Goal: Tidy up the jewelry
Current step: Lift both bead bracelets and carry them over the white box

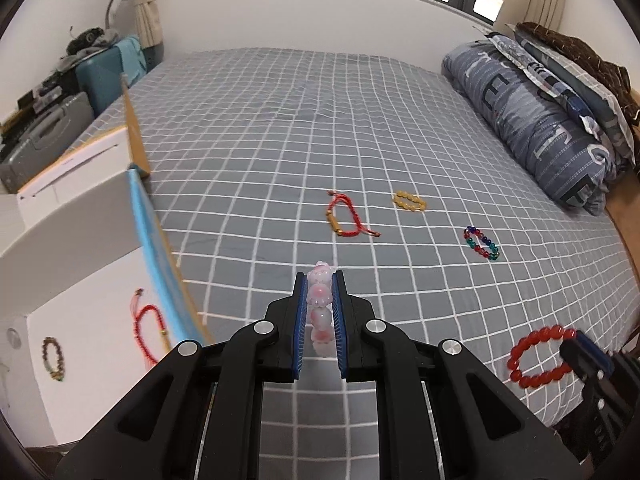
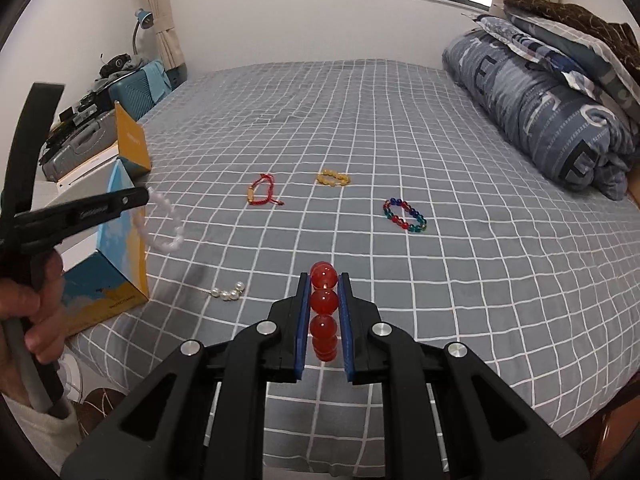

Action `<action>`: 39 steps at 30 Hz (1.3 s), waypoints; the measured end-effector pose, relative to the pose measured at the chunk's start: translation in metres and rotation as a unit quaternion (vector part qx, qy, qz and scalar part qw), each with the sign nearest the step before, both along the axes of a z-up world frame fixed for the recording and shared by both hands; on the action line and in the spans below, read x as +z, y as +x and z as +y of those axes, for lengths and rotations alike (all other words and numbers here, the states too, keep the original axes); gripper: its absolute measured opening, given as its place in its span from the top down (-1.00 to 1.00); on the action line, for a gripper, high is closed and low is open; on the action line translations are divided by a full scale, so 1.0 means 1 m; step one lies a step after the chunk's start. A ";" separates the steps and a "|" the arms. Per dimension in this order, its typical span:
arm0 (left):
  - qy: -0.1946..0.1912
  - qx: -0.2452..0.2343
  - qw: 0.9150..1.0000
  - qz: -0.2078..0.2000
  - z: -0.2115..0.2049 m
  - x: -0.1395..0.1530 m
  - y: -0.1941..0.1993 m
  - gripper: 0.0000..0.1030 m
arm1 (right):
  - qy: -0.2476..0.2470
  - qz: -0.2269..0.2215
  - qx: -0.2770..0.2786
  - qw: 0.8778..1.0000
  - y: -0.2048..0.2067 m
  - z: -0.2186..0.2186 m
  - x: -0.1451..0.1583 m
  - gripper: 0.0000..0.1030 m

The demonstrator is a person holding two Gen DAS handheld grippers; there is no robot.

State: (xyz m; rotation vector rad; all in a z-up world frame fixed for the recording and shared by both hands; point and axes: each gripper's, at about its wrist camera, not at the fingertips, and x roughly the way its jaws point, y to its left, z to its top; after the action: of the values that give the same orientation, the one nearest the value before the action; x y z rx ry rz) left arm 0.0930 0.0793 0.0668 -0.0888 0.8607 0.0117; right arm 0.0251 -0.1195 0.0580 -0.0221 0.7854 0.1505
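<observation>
Grey bedding with a white grid [image 1: 360,120] covers the bed where the jewelry lies, with a window behind and folded quilts [image 2: 552,128] stacked along the right side.

From the left wrist view, the left gripper [image 1: 320,316] is clenched on a pale pink bead bracelet [image 1: 320,300], whose beads run in a line between the blue pads and poke out past the tips. From the right wrist view, that same left gripper [image 2: 140,197] is held up off the bed, reaching in from the left edge with the person's left hand [image 2: 36,308] wrapped around its handle, and the pale bracelet [image 2: 168,224] hangs in a loop from its tip beside an open box [image 2: 116,272].

The right gripper [image 2: 324,316] is clamped on a red bead bracelet [image 2: 323,304], beads stacked between the pads; in the left wrist view this red loop [image 1: 536,352] hangs from the right gripper [image 1: 576,344] at the lower right.

Inside the box, a red cord piece [image 1: 148,332] and a dark bead bracelet [image 1: 52,356] rest on its white floor. On the bed beyond lie a red string bracelet [image 2: 262,190], a yellow bead bracelet [image 2: 333,178] and a multicoloured bead bracelet [image 2: 406,215], well apart from each other. A short pearl strand [image 2: 229,291] lies near the box's front corner.
</observation>
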 end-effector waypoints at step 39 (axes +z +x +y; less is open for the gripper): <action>0.005 0.189 0.982 -0.016 0.186 0.054 -0.083 0.77 | 0.004 -0.009 0.202 0.979 0.044 0.227 0.076 0.75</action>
State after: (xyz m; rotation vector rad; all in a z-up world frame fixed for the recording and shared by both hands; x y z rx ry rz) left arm 0.0103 0.2652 0.1209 -0.2411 0.8020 0.3709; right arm 0.0695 0.1071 0.1336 -0.1758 0.7554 0.5392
